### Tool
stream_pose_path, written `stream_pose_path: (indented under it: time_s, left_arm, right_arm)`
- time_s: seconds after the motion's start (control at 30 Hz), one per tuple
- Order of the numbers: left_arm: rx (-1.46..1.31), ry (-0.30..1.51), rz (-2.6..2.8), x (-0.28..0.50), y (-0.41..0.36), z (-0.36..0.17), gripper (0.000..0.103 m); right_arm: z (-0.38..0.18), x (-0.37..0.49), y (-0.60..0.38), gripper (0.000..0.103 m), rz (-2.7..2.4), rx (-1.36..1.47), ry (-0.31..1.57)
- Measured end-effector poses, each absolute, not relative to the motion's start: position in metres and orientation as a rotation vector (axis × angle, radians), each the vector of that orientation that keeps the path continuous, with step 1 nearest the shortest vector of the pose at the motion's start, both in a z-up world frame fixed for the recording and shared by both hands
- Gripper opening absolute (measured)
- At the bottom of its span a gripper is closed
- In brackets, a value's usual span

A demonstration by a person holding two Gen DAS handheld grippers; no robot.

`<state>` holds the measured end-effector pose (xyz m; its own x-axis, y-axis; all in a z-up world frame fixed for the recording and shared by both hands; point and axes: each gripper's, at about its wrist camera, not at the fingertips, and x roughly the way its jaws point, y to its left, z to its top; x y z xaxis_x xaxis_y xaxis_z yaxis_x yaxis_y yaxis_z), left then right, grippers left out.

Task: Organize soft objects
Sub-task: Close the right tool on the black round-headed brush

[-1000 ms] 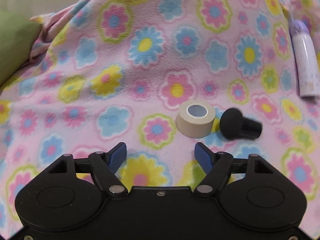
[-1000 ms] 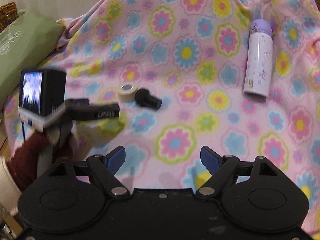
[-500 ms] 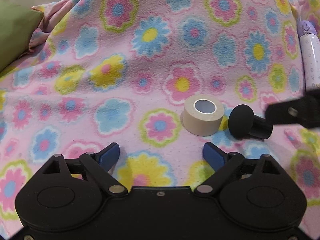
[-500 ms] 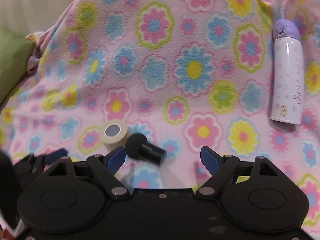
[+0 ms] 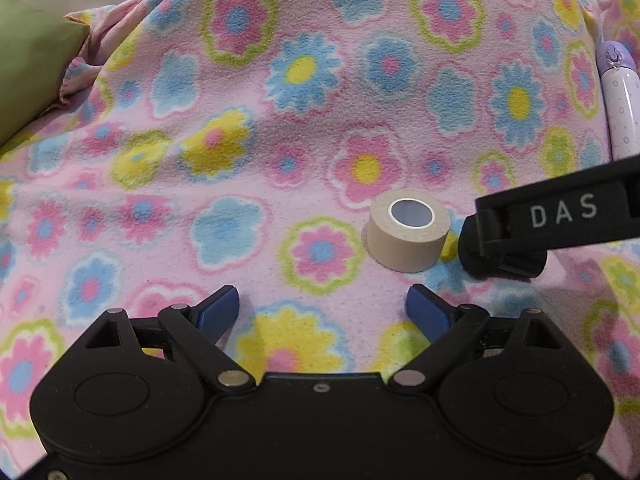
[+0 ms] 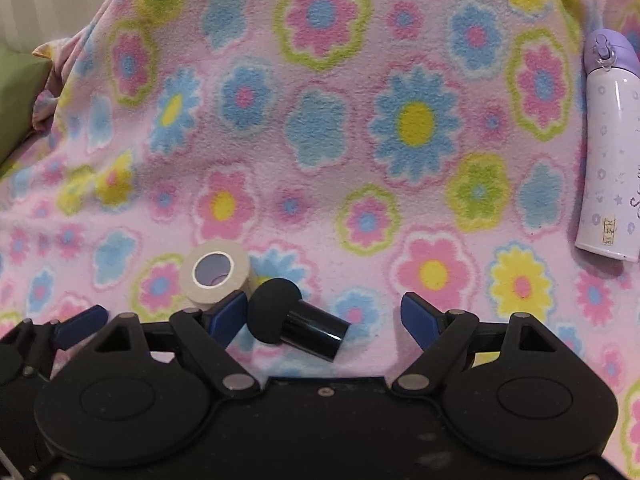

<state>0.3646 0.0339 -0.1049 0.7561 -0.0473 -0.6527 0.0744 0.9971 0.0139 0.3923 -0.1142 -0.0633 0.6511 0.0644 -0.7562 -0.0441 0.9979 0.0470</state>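
A beige tape roll (image 5: 406, 236) stands on end on the pink flowered blanket (image 5: 280, 100). Just right of it lies a black foam-tipped applicator (image 6: 276, 312). My left gripper (image 5: 322, 301) is open just short of the roll, with only blanket between its fingers. My right gripper (image 6: 326, 309) is open too. The applicator lies between its fingers, close to the left one, and neither pad presses on it. In the left wrist view a right-gripper finger (image 5: 560, 216) reaches in from the right and hides part of the applicator (image 5: 504, 266).
A white bottle with a purple lid (image 6: 612, 160) lies on the blanket at the far right. A green cushion (image 5: 32, 72) sits at the left edge. A blue fingertip of the left gripper (image 6: 80, 322) shows at the lower left of the right wrist view.
The left gripper's jaws have spread wider while it kept its place. The right gripper came left and down to the applicator, and its finger has entered the left wrist view.
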Motion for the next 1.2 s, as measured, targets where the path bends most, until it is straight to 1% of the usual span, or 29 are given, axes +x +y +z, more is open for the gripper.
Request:
stream_pose_path:
  time_s: [0.37, 0.43, 0.47, 0.5, 0.53, 0.6, 0.73, 1.0, 1.1, 1.2]
  left_arm:
    - [0.035, 0.712, -0.066, 0.365, 0.034, -0.105, 0.09]
    - [0.035, 0.712, -0.067, 0.365, 0.034, -0.105, 0.09]
    - [0.034, 0.712, -0.067, 0.365, 0.034, -0.105, 0.09]
    - [0.035, 0.712, -0.067, 0.365, 0.034, -0.105, 0.09]
    - [0.034, 0.712, -0.067, 0.365, 0.034, -0.105, 0.09]
    - [0.035, 0.712, -0.068, 0.365, 0.034, -0.105, 0.09]
    - [0.031, 0.712, -0.068, 0.365, 0.035, -0.105, 0.09]
    - [0.027, 0.712, -0.068, 0.365, 0.035, -0.104, 0.09]
    - [0.027, 0.712, -0.068, 0.365, 0.035, -0.104, 0.09]
    - [0.025, 0.711, -0.069, 0.365, 0.035, -0.104, 0.09]
  right_arm:
    - [-0.063, 0.382, -0.119, 0.083, 0.034, -0.028, 0.856]
    - [-0.064, 0.383, -0.116, 0.081, 0.035, -0.025, 0.854]
    - [-0.064, 0.384, -0.115, 0.077, 0.039, -0.021, 0.851]
    - [-0.064, 0.384, -0.114, 0.071, 0.047, -0.016, 0.85]
    - [-0.063, 0.385, -0.113, 0.069, 0.057, -0.011, 0.851]
    - [-0.062, 0.384, -0.111, 0.053, 0.092, -0.001, 0.85]
    - [-0.058, 0.375, -0.111, 0.053, 0.107, -0.028, 0.819]
    - [-0.051, 0.337, -0.148, 0.053, 0.103, -0.126, 0.761]
    - [-0.055, 0.324, -0.158, 0.054, 0.102, -0.18, 0.721]
    - [-0.065, 0.318, -0.165, 0.054, 0.103, -0.153, 0.686]
